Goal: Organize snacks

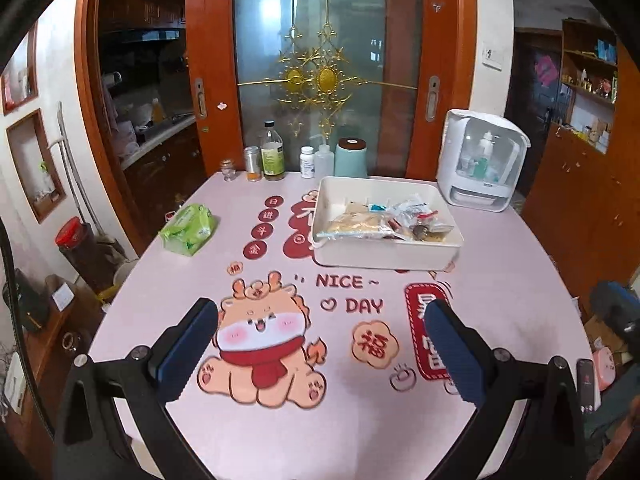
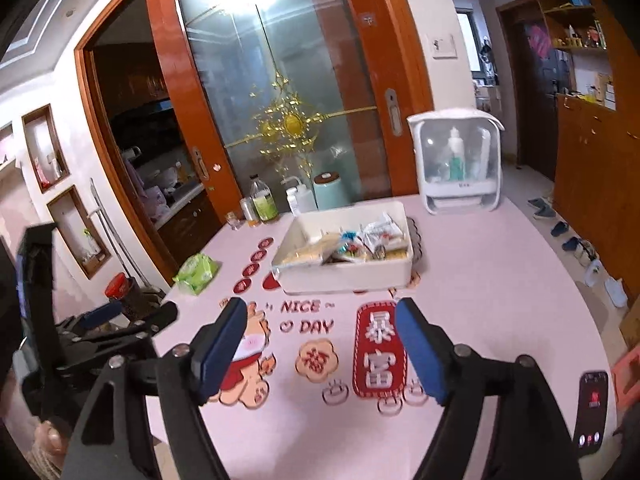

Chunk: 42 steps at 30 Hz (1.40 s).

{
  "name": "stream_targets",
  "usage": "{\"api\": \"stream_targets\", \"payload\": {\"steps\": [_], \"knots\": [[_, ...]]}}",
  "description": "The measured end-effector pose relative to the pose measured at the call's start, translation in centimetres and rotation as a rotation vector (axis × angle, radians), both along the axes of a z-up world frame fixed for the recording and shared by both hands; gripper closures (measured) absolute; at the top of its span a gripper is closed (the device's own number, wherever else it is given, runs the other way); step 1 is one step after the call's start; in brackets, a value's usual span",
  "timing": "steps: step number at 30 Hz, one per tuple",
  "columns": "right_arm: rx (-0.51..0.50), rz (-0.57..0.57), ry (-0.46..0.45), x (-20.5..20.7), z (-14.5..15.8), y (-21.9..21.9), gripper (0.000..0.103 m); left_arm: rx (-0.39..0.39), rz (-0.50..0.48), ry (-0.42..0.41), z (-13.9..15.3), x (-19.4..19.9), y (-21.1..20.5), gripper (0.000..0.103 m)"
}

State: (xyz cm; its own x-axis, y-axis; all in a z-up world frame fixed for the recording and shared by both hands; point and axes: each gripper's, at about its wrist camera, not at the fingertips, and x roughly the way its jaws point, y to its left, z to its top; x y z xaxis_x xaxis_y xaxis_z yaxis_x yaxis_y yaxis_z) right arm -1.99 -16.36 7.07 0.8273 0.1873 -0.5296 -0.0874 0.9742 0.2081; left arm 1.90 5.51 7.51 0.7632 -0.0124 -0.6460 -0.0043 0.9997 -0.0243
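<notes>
Snacks (image 1: 394, 220) in clear and printed wrappers lie heaped in a white rectangular plastic tray (image 1: 384, 254), which sits on the pink cartoon-printed worktop (image 1: 360, 420) ahead of both tongs. The left tongs (image 1: 320, 344) hang spread above the dragon print, nothing between their blue pads. The right tongs (image 2: 320, 346) are likewise spread and empty, the tray straight ahead of them. A green tissue pack (image 1: 188, 229) lies ahead-left of the left tongs.
</notes>
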Motion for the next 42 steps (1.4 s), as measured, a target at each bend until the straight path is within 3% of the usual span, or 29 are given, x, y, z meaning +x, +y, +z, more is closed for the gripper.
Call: {"api": "stream_targets", "payload": {"steps": [5, 13, 17, 26, 33, 42], "knots": [[-0.050, -0.050, -0.030, -2.8, -0.8, 0.2, 0.026, -0.041, -0.040, -0.019, -0.2, -3.8, -0.5, 0.000], [-0.031, -0.047, -0.038, -5.6, -3.0, 0.3, 0.026, 0.010, -0.060, -0.075, -1.3, -7.4, -3.8, 0.000], [-0.032, -0.068, -0.051, -6.2, -3.3, 0.0, 0.025, 0.034, -0.068, -0.067, -1.8, -7.7, -4.7, 0.000], [-0.057, -0.078, -0.024, -5.7, -4.0, 0.5, 0.025, -0.013, -0.033, -0.018, -2.6, -7.1, -4.3, 0.000], [-0.062, -0.067, 0.018, -4.9, -5.2, 0.8, 0.025, 0.019, -0.031, 0.039, -4.2, -6.0, -4.4, 0.000], [-0.056, -0.068, 0.045, -4.1, -5.7, 0.8, 0.025, 0.024, -0.024, 0.038, -4.7, -5.6, -4.2, 0.000]]}}
